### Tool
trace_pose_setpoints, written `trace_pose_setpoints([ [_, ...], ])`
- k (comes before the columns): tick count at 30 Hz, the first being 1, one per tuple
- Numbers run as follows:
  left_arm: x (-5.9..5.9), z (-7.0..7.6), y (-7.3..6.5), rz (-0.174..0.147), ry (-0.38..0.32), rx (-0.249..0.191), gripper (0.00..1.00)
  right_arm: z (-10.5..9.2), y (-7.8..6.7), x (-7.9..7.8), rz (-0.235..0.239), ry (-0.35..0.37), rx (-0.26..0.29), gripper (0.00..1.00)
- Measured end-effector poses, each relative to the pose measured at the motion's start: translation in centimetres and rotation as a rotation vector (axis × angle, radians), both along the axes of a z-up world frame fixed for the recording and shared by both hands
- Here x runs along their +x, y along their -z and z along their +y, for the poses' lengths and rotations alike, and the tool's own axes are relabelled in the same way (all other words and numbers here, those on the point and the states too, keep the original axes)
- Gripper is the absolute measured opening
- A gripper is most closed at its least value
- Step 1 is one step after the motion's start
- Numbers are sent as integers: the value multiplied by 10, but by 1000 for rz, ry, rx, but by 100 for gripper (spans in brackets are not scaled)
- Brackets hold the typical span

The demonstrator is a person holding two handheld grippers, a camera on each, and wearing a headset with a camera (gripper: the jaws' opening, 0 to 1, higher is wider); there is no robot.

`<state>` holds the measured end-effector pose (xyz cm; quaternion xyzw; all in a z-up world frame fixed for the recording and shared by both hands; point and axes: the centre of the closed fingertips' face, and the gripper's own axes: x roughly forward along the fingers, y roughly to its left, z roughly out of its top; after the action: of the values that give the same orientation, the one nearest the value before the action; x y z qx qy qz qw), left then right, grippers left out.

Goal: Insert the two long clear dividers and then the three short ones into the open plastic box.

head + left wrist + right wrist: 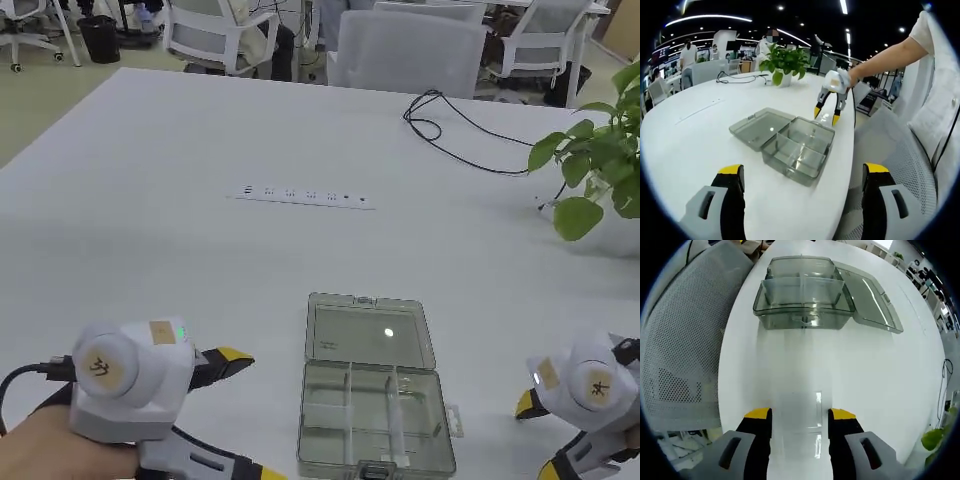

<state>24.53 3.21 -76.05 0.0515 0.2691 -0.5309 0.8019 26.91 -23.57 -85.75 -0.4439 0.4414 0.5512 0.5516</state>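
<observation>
1. The clear plastic box [325,385] stands open on the white desk [200,270], near the desk's front edge and between the two grippers. Its lid [370,335] lies folded back flat on the desk on the far side.
2. Clear dividers [350,400] already stand upright inside the box and split it into compartments. The right gripper view shows the box [800,320] with one divider [802,279] running across it, and the lid [867,292] off to the right. How many dividers are in cannot be counted.
3. The right gripper [536,436] is low over the desk to the right of the box, apart from it. In its own view [800,414] the yellow-tipped fingers [758,415] stand partly apart. A faint clear sheet [816,412] shows in the gap. I cannot tell whether the fingers pinch it or it merely lies on the desk.
4. The left gripper [245,412] is left of the box, held in a hand [60,445]. Its fingers [731,172] are spread wide with nothing between them, and they point toward the box [790,167] and its lid [757,129].
5. The left gripper view also shows the right gripper [825,117] beyond the box, at the end of a bare forearm [885,55].
6. Farther out on the desk are a white power strip [305,196], a black cable [450,130] and a green plant [600,160].
7. Grey chairs [410,50] stand along the desk's far edge.
</observation>
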Motion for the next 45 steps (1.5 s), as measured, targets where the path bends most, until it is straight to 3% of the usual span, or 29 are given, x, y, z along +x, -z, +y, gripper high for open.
trace_pose_setpoints([
  [7,2,1,0,1,-3,-3,100,0,0,-2,-5,-17,1,42],
  [11,2,1,1,1,-2,-3,100,-1,0,-2,-8,-28,-6,33],
  [26,2,3,-1,-3,-7,-5,100,-2,-5,-2,-21,-18,-6,33],
  [37,7,2,-7,2,-28,-22,98,16,-46,2,-87,-9,78,33],
  [45,22,-10,-29,-4,-59,-79,95,43,-83,7,-159,-23,140,33],
])
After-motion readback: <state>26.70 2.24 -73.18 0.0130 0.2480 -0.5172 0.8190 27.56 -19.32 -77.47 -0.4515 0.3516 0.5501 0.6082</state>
